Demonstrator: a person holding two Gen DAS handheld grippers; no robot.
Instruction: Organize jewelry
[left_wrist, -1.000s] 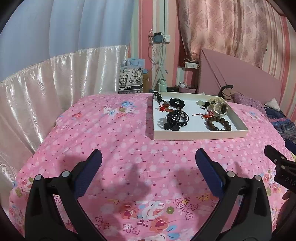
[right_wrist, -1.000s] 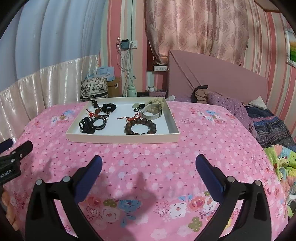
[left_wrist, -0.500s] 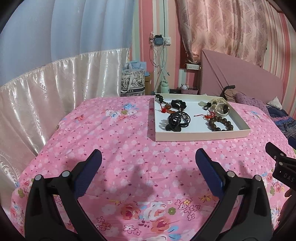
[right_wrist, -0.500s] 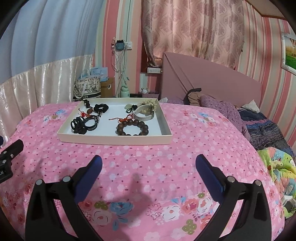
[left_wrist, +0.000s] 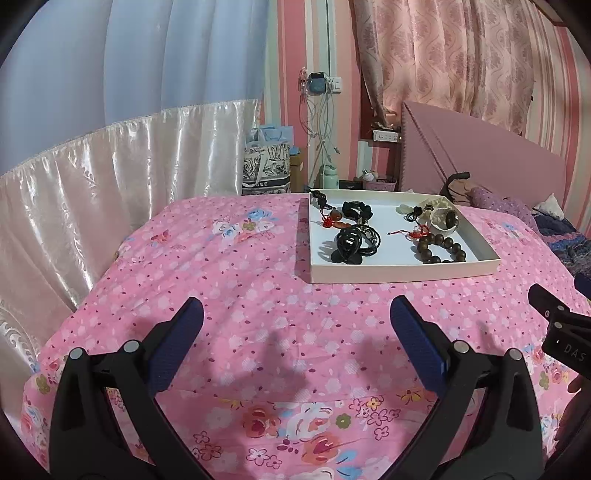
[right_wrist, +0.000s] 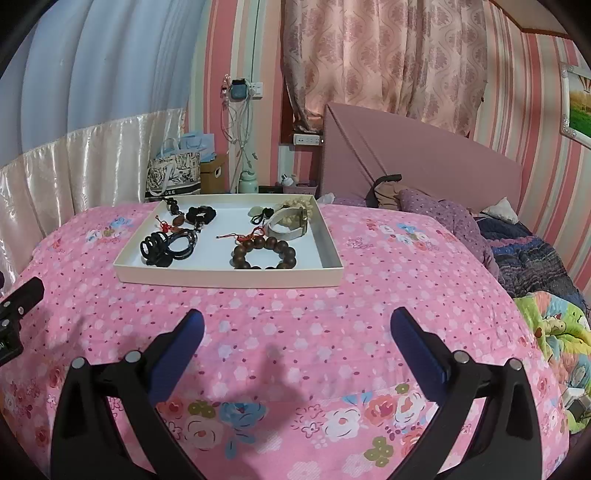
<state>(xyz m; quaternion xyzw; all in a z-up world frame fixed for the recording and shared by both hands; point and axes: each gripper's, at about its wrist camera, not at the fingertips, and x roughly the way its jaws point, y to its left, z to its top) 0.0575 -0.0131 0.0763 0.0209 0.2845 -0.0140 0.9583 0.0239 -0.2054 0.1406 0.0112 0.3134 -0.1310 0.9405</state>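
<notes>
A shallow cream tray (left_wrist: 402, 271) (right_wrist: 229, 277) lies on the pink floral bedspread. In it are a brown wooden bead bracelet (left_wrist: 441, 249) (right_wrist: 264, 253), a black hair claw with black bands (left_wrist: 351, 243) (right_wrist: 166, 245), a black scrunchie (left_wrist: 356, 209) (right_wrist: 200, 214), a dark bead string with red knots (left_wrist: 327, 212) (right_wrist: 173, 218), a white bangle (left_wrist: 445, 220) (right_wrist: 288, 224) and a pale beaded piece (right_wrist: 299, 203). My left gripper (left_wrist: 295, 332) is open and empty, short of the tray. My right gripper (right_wrist: 295, 332) is open and empty, also short of it.
The other gripper shows at the frame edge in each view (left_wrist: 557, 325) (right_wrist: 14, 314). A satin curtain (left_wrist: 110, 177) hangs left of the bed. A pink headboard (right_wrist: 424, 158) and bedding with a colourful quilt (right_wrist: 554, 325) are on the right. Bags (right_wrist: 173, 173) stand behind the bed.
Both grippers have pulled back and risen slightly, so the tray looks a little farther away. Both stay open. Nothing in the tray has moved.
</notes>
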